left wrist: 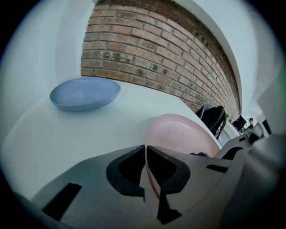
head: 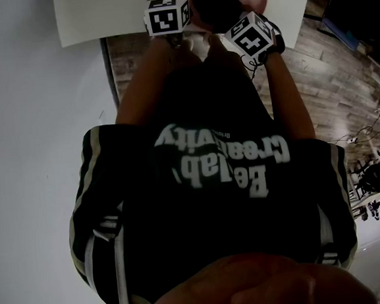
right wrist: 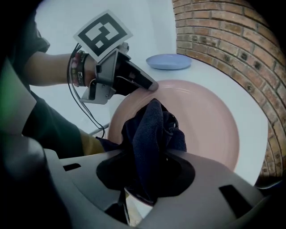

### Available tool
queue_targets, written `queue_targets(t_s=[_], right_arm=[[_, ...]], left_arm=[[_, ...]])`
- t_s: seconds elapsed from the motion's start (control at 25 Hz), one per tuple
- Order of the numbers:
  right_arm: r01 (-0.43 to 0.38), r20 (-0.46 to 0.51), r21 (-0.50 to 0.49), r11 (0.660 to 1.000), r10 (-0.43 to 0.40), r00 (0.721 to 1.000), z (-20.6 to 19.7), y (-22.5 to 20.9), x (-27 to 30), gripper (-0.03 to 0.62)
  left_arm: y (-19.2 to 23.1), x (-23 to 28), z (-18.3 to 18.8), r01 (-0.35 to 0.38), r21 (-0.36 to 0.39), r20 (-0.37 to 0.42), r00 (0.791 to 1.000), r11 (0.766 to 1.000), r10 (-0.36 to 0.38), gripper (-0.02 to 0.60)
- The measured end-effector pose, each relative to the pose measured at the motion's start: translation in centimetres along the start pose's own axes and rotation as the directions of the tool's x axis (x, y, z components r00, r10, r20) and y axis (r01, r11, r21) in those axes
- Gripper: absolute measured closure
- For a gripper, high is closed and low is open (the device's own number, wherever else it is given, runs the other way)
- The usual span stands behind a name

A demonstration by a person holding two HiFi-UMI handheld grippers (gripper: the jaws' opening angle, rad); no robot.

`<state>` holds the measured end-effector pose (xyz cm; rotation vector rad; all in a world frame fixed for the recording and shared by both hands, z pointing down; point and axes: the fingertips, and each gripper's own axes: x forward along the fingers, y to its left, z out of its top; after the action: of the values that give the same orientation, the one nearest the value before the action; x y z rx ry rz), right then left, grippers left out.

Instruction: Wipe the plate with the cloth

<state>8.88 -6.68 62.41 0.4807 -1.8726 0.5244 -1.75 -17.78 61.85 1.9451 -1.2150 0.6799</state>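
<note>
pale table (head: 99, 17) lies at the top of the head view, beyond the person's dark shirt (head: 212, 179), which fills most of the frame. two marker cubes (head: 167, 15) sit side by side over the table's edge. a dark shape with something pink behind it shows between them, likely the work itself, but it is too dim to name for certain.

in the left gripper view, the left gripper (left wrist: 145, 150) has its jaws drawn almost together, pinching the thin rim of the pink plate (left wrist: 178, 132). the plate's edge runs straight between the pads, and its face spreads ahead and to the right of the tips. a sliver of dark cloth (left wrist: 199, 154) peeks out just right of the jaws. a blue plate (left wrist: 85, 94) rests well ahead to the left on the white surface, with a brick wall (left wrist: 156, 53) behind it.

in the right gripper view, the right gripper (right wrist: 149, 167) is clamped on the bunched, dark blue cloth, which spills past the tips onto the pink plate's face. ahead and to the left of these jaws, the left gripper nips the plate's rim. a banded wrist (right wrist: 79, 67) and a cable trail behind it. the blue plate lies farther ahead.
</note>
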Motion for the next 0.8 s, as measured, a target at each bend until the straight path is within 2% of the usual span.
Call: queue_targets(t_s=[0.24,0.4,0.64,0.8], right_arm=[[-0.08,0.032,-0.028,0.996,0.081,0.996,3.0,2.4,1.4,0.477],[-0.085,0.057,-0.04,0.996,0.087,0.995,5.5,3.1,2.3,0.477],[-0.083,0.102,0.026,0.996,0.08,0.992,8.3,0.6,3.3,0.477],[-0.067,0.099,0.027,0.997,0.064,0.993,9.2,-1.3,3.4,0.477]], left_arm=[[0.0,-0.1,-0.2,0.0,-0.004,0.012,1.0,1.0,0.0,0.565],[0.1,-0.3,-0.3,0.003,-0.006,0.019,1.0,1.0,-0.003,0.565],[0.1,0.0,-0.3,0.014,0.0,0.024,1.0,1.0,-0.014,0.565],[0.1,0.1,-0.3,0.017,0.004,0.029,0.999,1.0,-0.017,0.565]])
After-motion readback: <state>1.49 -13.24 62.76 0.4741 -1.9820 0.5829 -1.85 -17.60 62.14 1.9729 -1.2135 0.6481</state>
